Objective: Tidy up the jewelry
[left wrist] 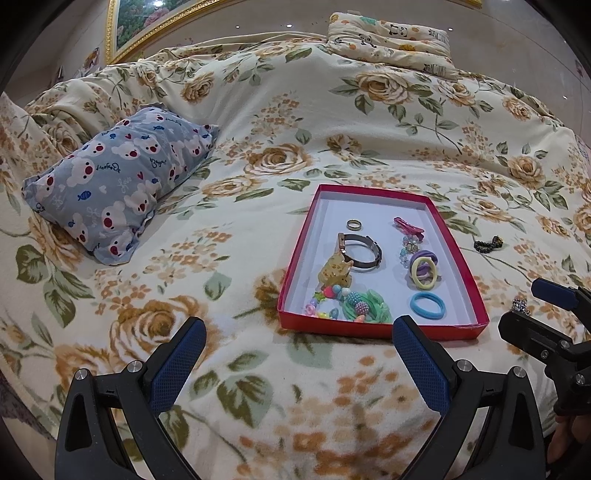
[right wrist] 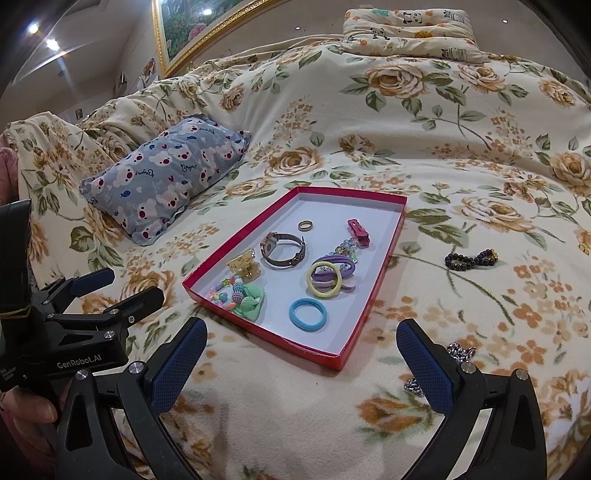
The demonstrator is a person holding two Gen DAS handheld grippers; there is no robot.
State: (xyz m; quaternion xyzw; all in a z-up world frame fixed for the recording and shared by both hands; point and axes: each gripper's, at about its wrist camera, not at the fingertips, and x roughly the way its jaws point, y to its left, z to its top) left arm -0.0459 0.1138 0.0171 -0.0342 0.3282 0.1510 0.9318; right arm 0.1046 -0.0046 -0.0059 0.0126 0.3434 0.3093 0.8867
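Observation:
A red-rimmed tray (left wrist: pixel 460 254) (right wrist: pixel 384 264) lies on the floral bedspread. It holds a gold ring (left wrist: pixel 354 224), a watch (left wrist: pixel 360 251), a pink clip (left wrist: pixel 408 226), hair ties (right wrist: pixel 325 282), a blue hair tie (left wrist: pixel 427 305) (right wrist: pixel 307 314), a beaded bracelet and a green scrunchie (right wrist: pixel 251 301). A black bead bracelet (left wrist: pixel 488 243) (right wrist: pixel 471 259) lies on the bed right of the tray. A silver chain (right wrist: pixel 460 352) lies by my right gripper's right finger. My left gripper (left wrist: pixel 299 354) is open and empty before the tray. My right gripper (right wrist: pixel 301 358) is open and empty.
A blue bear-print pillow (left wrist: pixel 118 188) (right wrist: pixel 166 177) lies left of the tray. A folded panda-print quilt (left wrist: pixel 391 40) sits at the far end of the bed. A gold-framed picture (left wrist: pixel 147 26) hangs on the wall behind.

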